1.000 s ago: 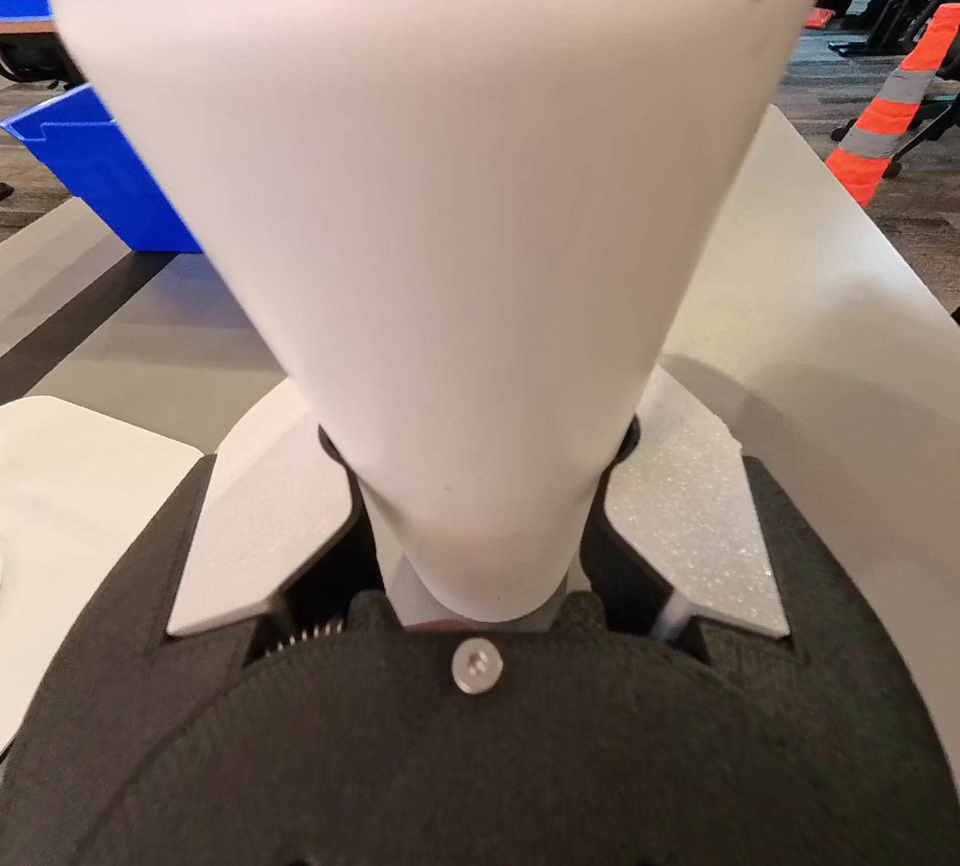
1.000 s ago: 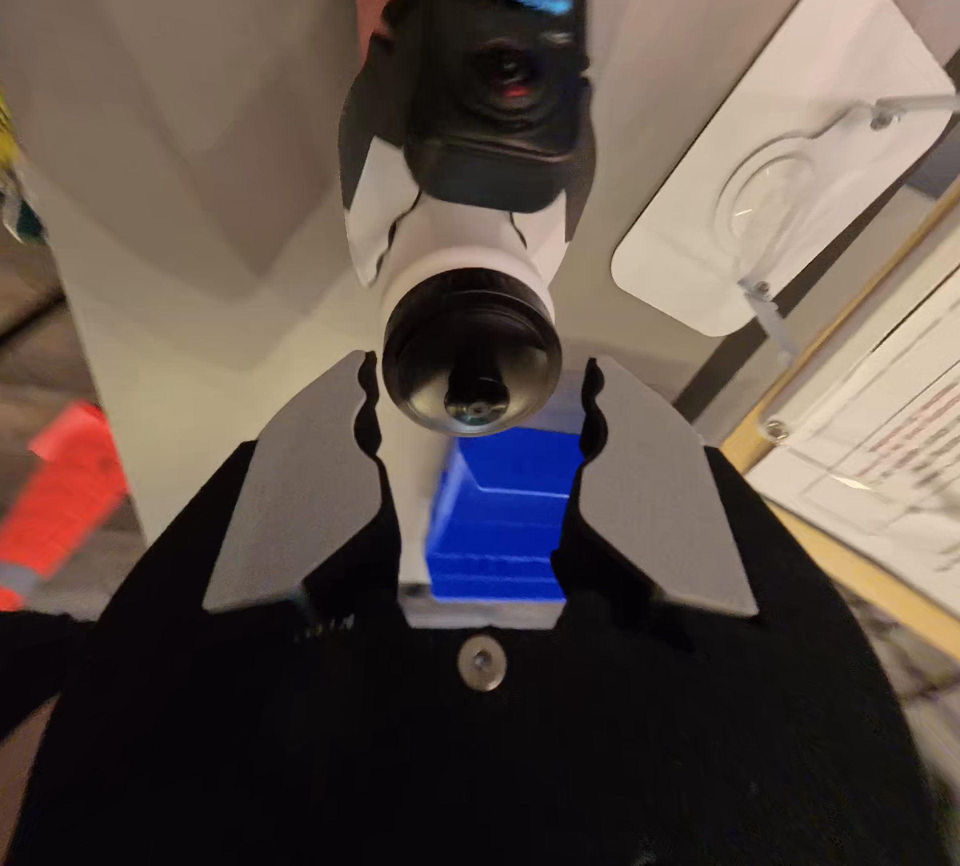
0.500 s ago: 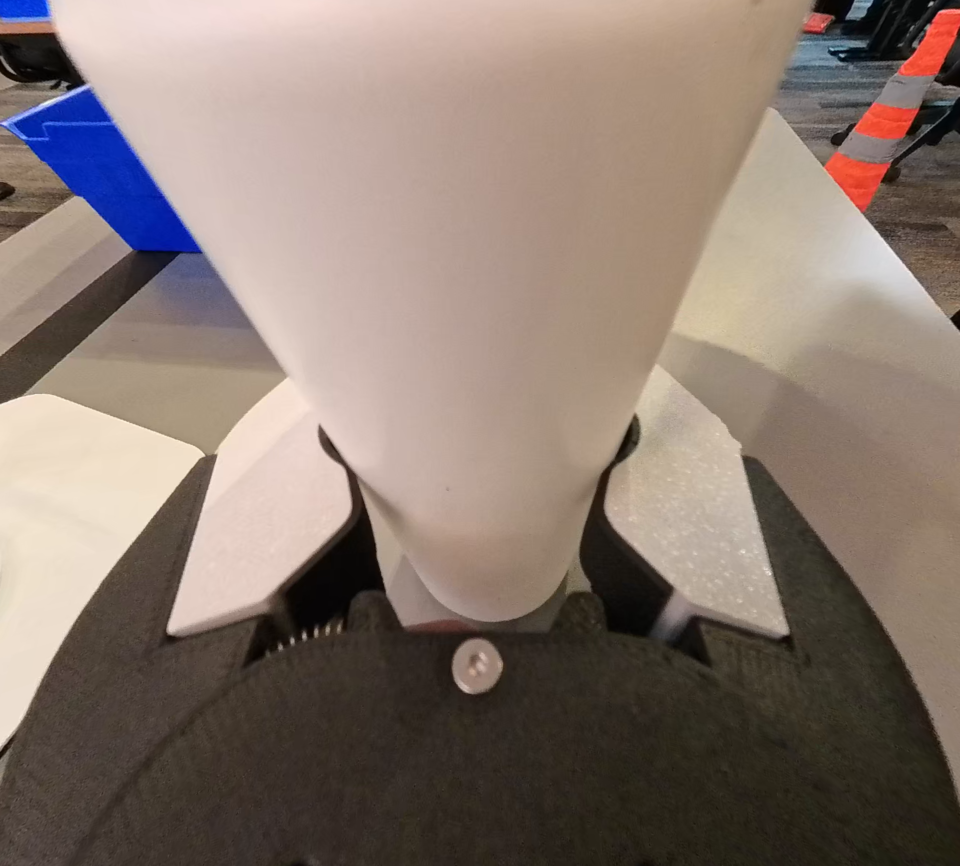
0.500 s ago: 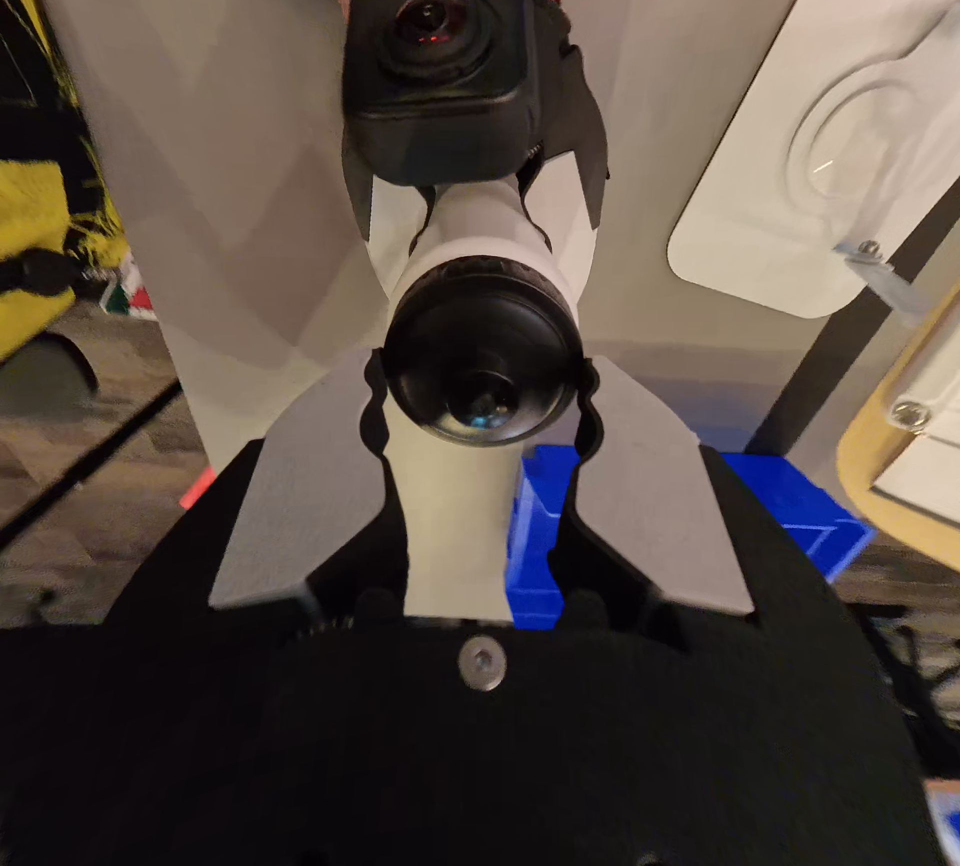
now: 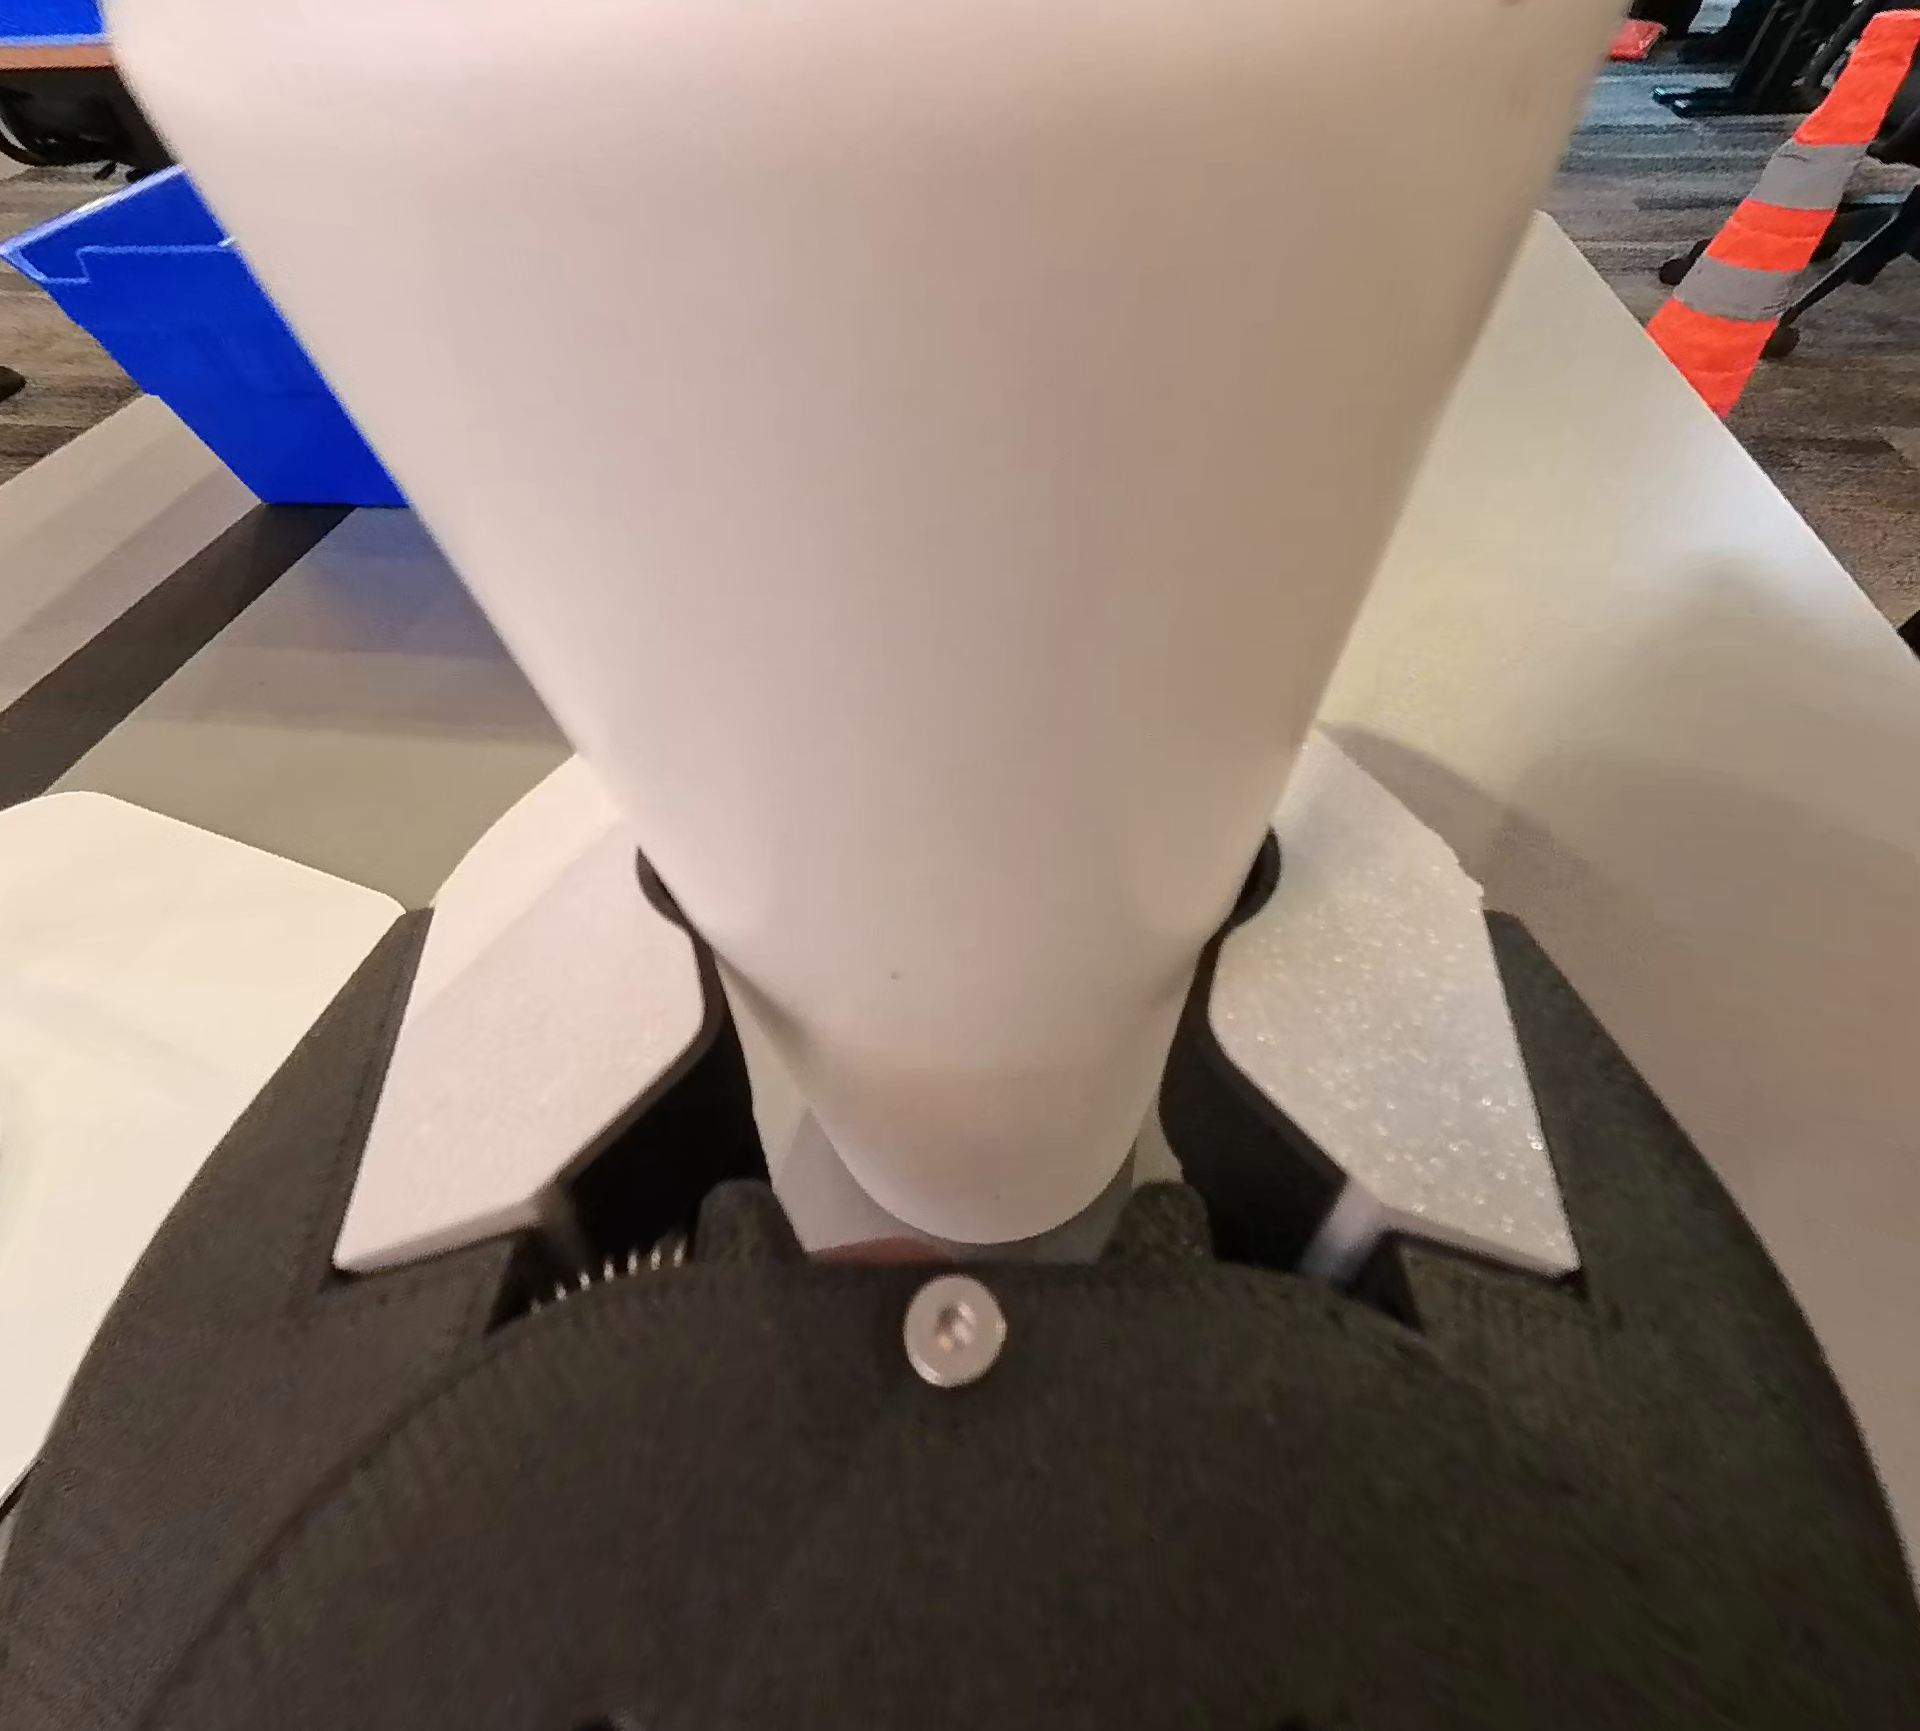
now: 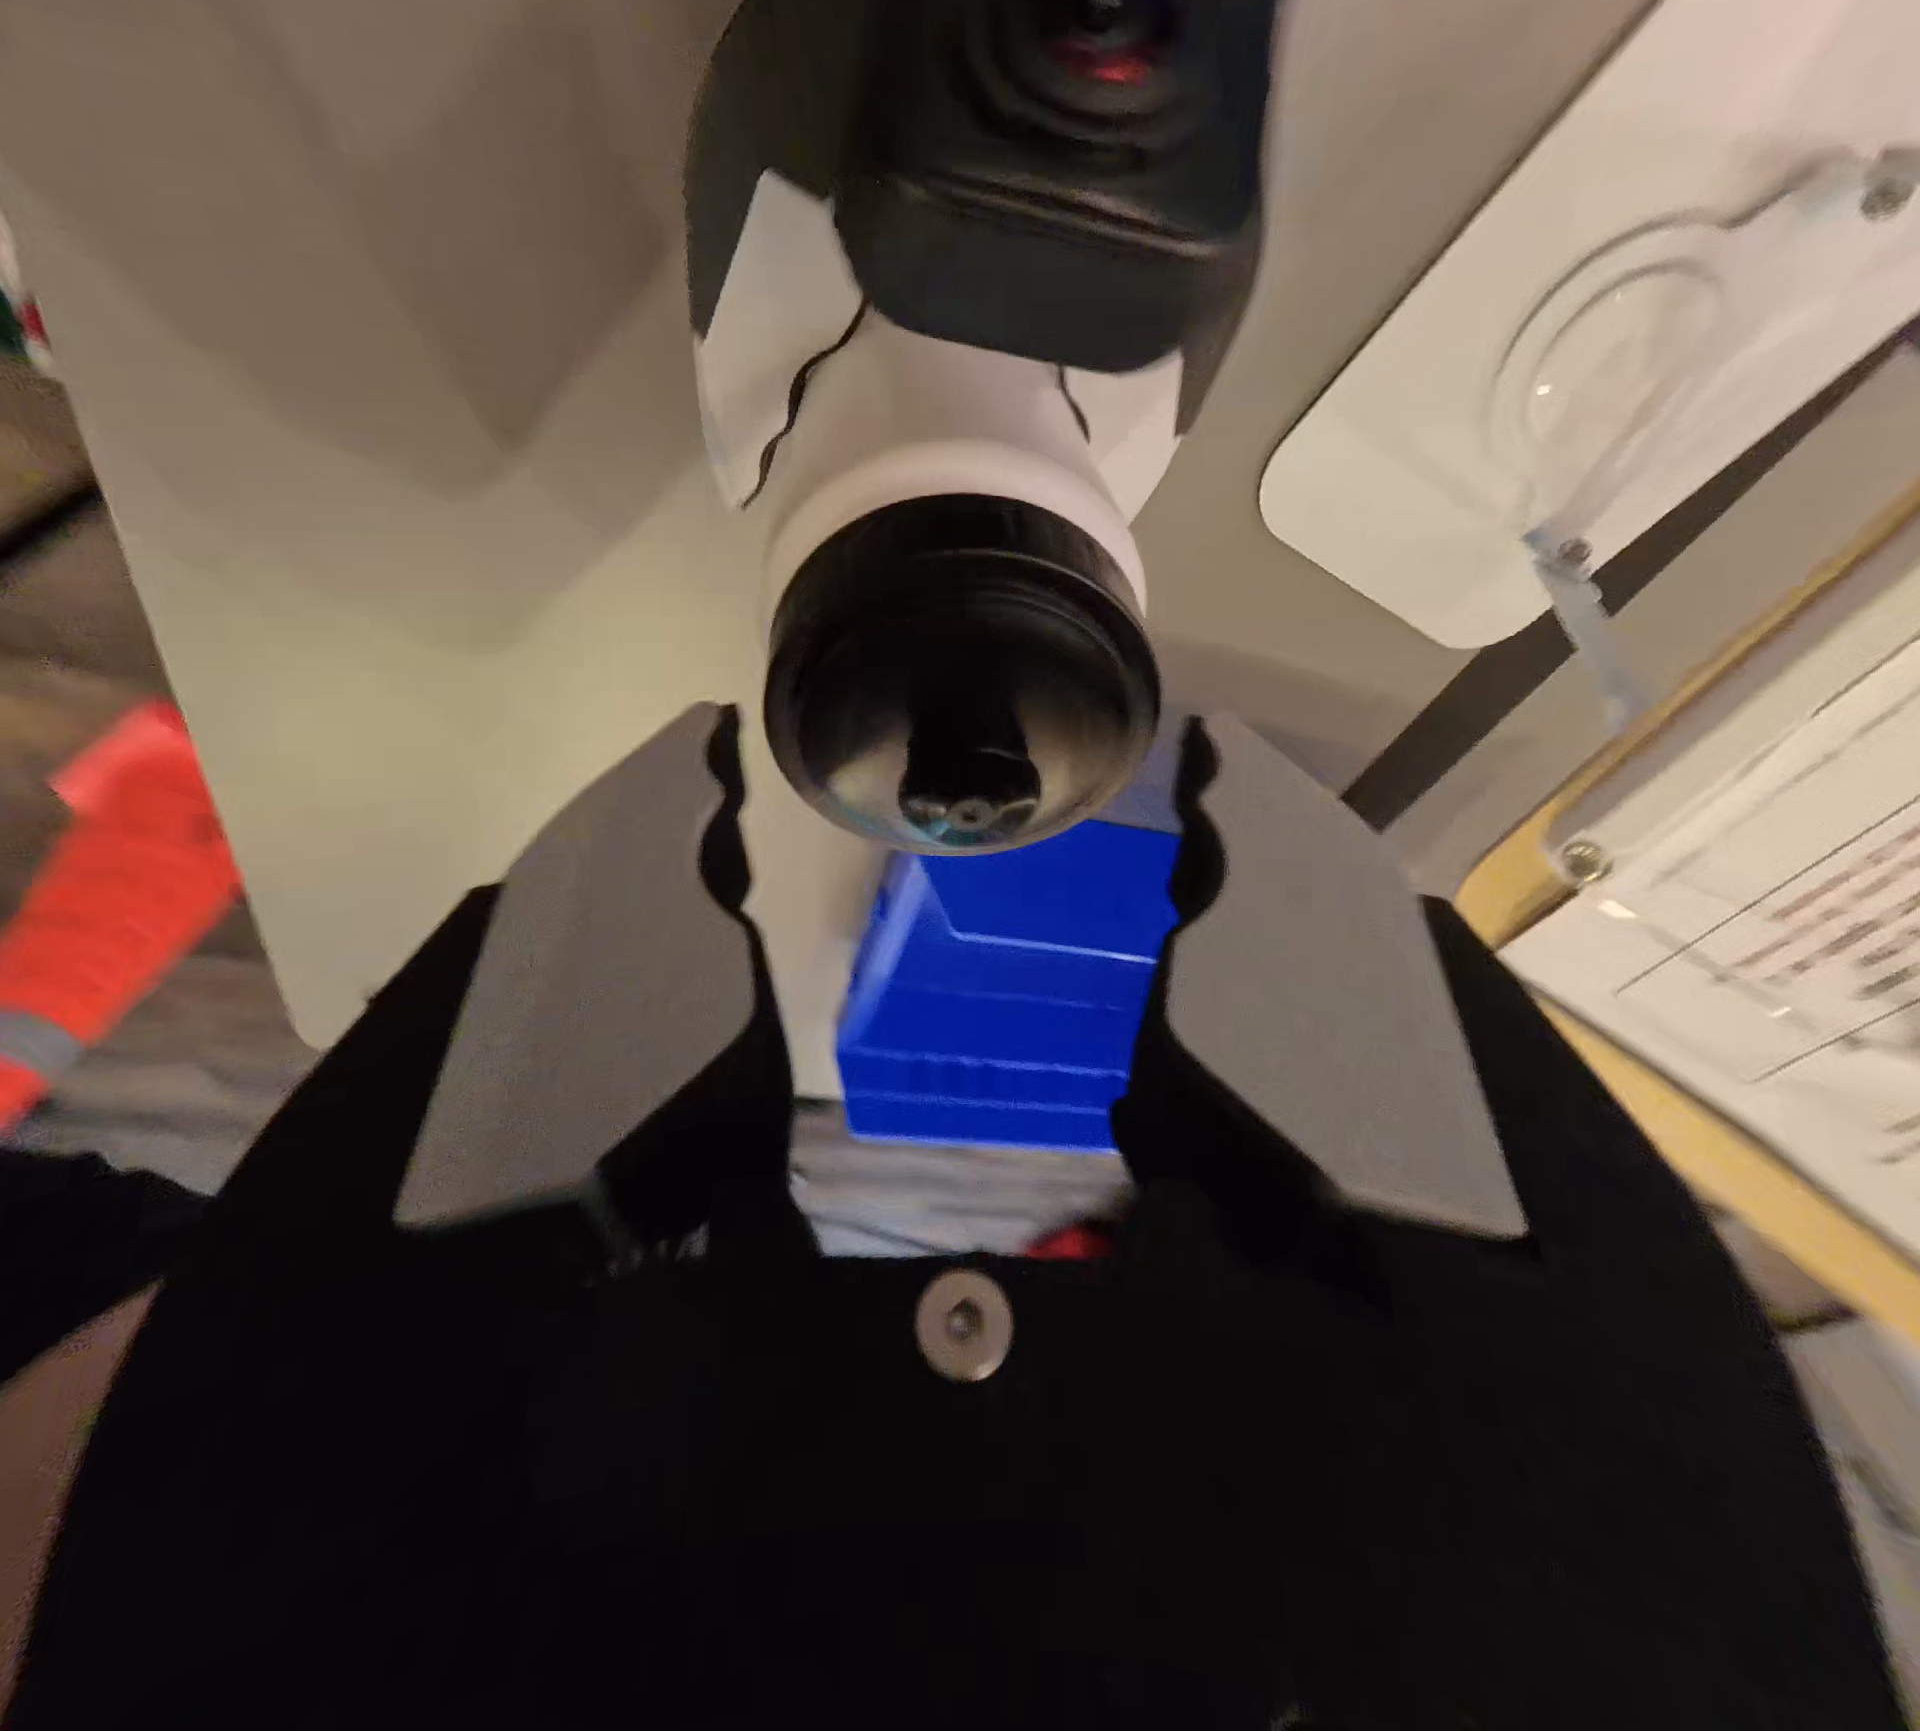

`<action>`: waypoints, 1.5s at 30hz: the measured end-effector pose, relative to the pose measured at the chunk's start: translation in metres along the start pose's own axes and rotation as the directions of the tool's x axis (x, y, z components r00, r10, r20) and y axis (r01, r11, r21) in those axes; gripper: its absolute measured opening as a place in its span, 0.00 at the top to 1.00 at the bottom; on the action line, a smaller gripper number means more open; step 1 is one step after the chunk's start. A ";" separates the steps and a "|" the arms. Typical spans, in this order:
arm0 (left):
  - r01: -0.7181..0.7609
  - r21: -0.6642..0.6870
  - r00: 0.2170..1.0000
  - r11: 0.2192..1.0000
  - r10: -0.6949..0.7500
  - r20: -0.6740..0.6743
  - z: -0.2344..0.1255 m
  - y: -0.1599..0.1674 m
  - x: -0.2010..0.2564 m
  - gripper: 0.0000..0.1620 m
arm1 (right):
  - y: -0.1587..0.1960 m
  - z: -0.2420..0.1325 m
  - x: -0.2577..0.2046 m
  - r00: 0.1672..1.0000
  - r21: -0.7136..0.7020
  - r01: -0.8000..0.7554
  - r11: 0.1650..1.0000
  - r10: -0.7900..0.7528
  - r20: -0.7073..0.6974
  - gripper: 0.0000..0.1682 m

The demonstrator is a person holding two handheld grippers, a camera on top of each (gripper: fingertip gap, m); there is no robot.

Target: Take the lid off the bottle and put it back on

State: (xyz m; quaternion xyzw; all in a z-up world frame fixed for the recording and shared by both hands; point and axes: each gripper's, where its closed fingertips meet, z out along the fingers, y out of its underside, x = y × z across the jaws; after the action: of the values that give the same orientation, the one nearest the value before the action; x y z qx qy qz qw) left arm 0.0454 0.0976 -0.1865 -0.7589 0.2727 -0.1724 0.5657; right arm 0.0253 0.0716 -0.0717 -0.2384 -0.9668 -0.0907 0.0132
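Both of my tongs appear here: my left gripper (image 5: 956, 892) pinches the white bottle (image 5: 883, 393) low on its body, both grey fingers (image 5: 540, 1058) pressed against its sides. Seen along this gripper, the bottle fills most of the view and widens away from the camera. My right gripper (image 6: 961, 808) stands spread, its fingers (image 6: 613, 964) apart on either side of the black lid (image 6: 961, 679) and not touching it. That lid sits on the bottle's white neck (image 6: 966, 486), its domed top and small central nub facing my right camera. Behind the bottle, in the right wrist view, my left gripper (image 6: 935, 434) and its black camera (image 6: 1070, 92) show. Background: a pale table (image 5: 1558, 621), a blue bin (image 5: 197, 351) on it, an orange cone (image 5: 1787, 216) on the floor, and a white board (image 6: 1558, 310).
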 end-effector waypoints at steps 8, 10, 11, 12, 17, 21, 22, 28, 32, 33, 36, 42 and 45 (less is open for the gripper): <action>0.006 0.005 1.000 1.000 -0.006 0.000 -0.001 0.000 -0.001 0.38 | -0.005 -0.002 -0.001 0.919 0.253 -0.389 0.886 0.355 0.169 0.57; 0.007 0.008 1.000 1.000 -0.007 0.000 -0.001 0.000 -0.001 0.38 | -0.006 -0.002 -0.002 0.916 0.264 -0.396 0.879 0.356 0.186 0.59; 0.006 0.006 1.000 1.000 -0.006 0.000 0.000 0.000 0.000 0.38 | -0.006 -0.002 -0.002 0.919 0.259 -0.388 0.884 0.350 0.183 0.59; 0.005 0.004 1.000 1.000 -0.005 0.001 0.000 0.000 0.000 0.38 | -0.005 -0.002 -0.003 0.924 0.250 -0.375 0.892 0.339 0.178 0.59; 0.003 0.002 1.000 1.000 -0.003 -0.001 0.000 0.000 0.000 0.38 | -0.003 -0.002 -0.003 0.971 0.177 -0.223 0.959 0.202 0.129 0.60; -0.001 0.000 1.000 1.000 0.001 -0.003 0.001 -0.001 0.001 0.38 | 0.002 -0.002 -0.003 0.997 0.052 0.052 0.997 -0.055 0.054 0.59; -0.001 0.000 1.000 1.000 0.001 -0.003 0.001 -0.001 0.001 0.38 | 0.003 -0.002 -0.002 0.991 0.002 0.129 0.992 -0.129 0.031 0.59; -0.001 0.002 1.000 1.000 0.001 -0.009 0.000 0.000 0.001 0.38 | 0.003 -0.003 -0.001 0.988 -0.165 0.153 0.974 -0.154 0.005 0.59; -0.002 0.002 1.000 1.000 0.002 -0.012 0.001 0.000 0.002 0.38 | -0.006 -0.011 -0.001 0.992 0.047 -0.109 0.993 0.106 0.071 0.55; -0.002 0.003 1.000 1.000 0.002 -0.012 0.001 0.000 0.002 0.38 | -0.007 -0.014 -0.002 0.981 0.086 -0.178 0.980 0.170 0.097 0.54; -0.003 0.002 1.000 1.000 0.003 -0.012 0.001 0.000 0.003 0.38 | -0.007 -0.015 -0.001 0.939 0.154 -0.334 0.930 0.314 0.142 0.59; -0.003 0.002 1.000 1.000 0.003 -0.013 0.002 -0.001 0.004 0.38 | -0.009 -0.012 -0.003 0.935 0.155 -0.348 0.924 0.331 0.128 0.66; -0.004 0.002 1.000 1.000 0.004 -0.015 0.002 -0.001 0.004 0.38 | -0.009 -0.013 -0.002 0.939 0.137 -0.340 0.930 0.328 0.107 0.65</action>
State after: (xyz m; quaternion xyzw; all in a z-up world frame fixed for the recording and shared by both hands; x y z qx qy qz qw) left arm 0.0496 0.0965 -0.1867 -0.7564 0.2783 -0.1771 0.5648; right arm 0.0228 0.0605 -0.0607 -0.4013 -0.9159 -0.0024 0.0071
